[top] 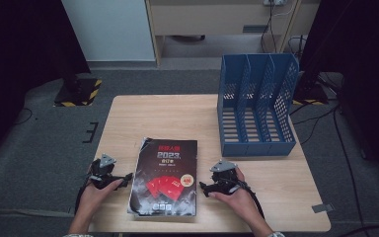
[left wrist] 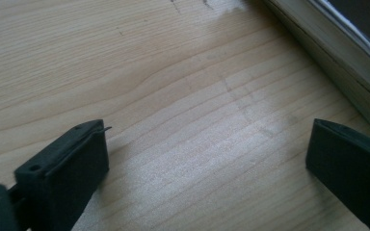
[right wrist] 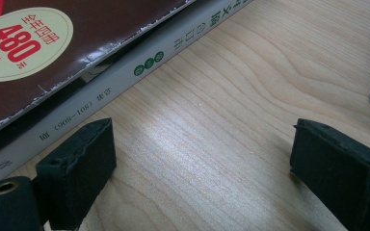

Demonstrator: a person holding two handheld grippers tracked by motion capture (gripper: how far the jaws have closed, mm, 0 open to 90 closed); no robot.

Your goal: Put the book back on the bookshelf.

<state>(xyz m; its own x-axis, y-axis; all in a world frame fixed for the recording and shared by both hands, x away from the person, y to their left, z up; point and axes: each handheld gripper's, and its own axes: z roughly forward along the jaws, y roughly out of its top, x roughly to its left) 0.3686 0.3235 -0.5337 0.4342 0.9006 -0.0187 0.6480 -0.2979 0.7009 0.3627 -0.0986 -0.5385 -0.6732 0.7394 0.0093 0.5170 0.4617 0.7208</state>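
Both grippers, left and right, rest open-fingered on the counter, flanking the thick magazine, seemingly ready to lift it.

An office – blue file rack, wooden desk

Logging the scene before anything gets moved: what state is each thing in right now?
Book: lying flat on the table, closed, front cover up, cover edge worn.
File rack: upright at the table's far right, compartments empty.
Left tool: open, nothing between its jaws, beside the book's left edge.
Right tool: open, nothing between its jaws, beside the book's spine.
Table: bare wood around them.
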